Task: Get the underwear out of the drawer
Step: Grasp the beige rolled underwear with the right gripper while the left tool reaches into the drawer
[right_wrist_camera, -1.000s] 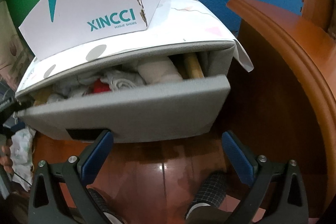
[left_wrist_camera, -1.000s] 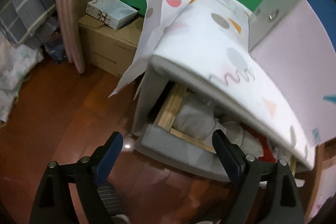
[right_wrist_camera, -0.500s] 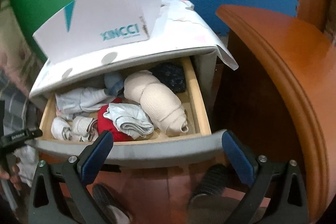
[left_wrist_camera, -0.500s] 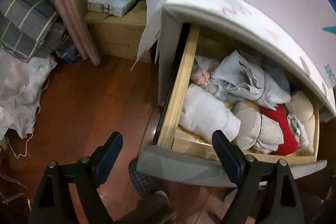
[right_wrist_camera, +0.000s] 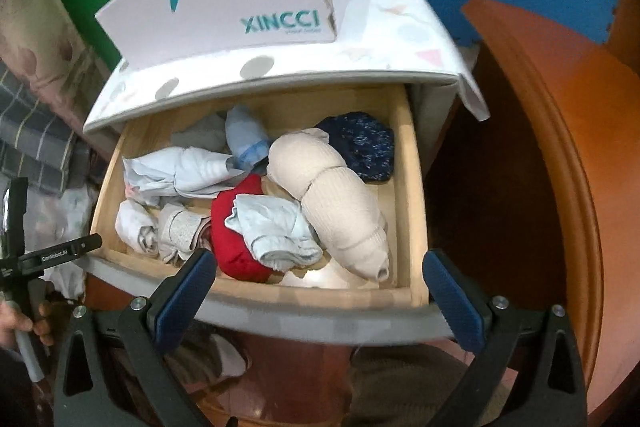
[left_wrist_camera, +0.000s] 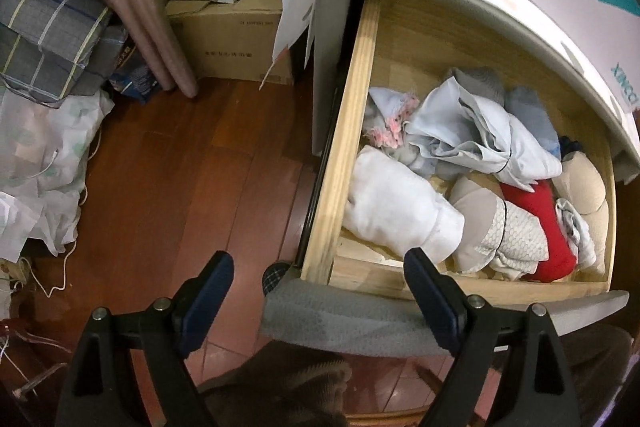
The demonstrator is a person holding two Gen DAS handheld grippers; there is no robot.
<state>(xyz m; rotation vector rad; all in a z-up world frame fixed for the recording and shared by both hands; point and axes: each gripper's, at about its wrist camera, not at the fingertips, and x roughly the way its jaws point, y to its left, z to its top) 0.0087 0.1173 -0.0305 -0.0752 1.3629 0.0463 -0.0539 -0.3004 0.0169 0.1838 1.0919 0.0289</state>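
Note:
The wooden drawer [right_wrist_camera: 416,203] with a grey front [left_wrist_camera: 360,319] stands pulled out of a small cabinet, full of folded underwear. In the right wrist view I see a red piece [right_wrist_camera: 232,239], a pale blue piece [right_wrist_camera: 272,231], a long beige roll [right_wrist_camera: 340,211] and a dark blue piece [right_wrist_camera: 360,143]. A white roll [left_wrist_camera: 396,207] lies at the left in the left wrist view, beside the red piece [left_wrist_camera: 548,227]. My left gripper [left_wrist_camera: 320,283] hangs open above the drawer's front left corner. Over the front edge, my right gripper [right_wrist_camera: 316,279] is open. Neither holds anything.
A white XINCCI box [right_wrist_camera: 240,3] sits on the cabinet's patterned top. An orange wooden furniture edge [right_wrist_camera: 560,147] curves close on the right. Cardboard boxes [left_wrist_camera: 232,39], rolled mats [left_wrist_camera: 148,11] and bags crowd the floor to the left. The person's feet show below the drawer.
The drawer has gone from nearly closed to pulled far out, uncovering the underwear. Both grippers now look down into it from higher up, still open.

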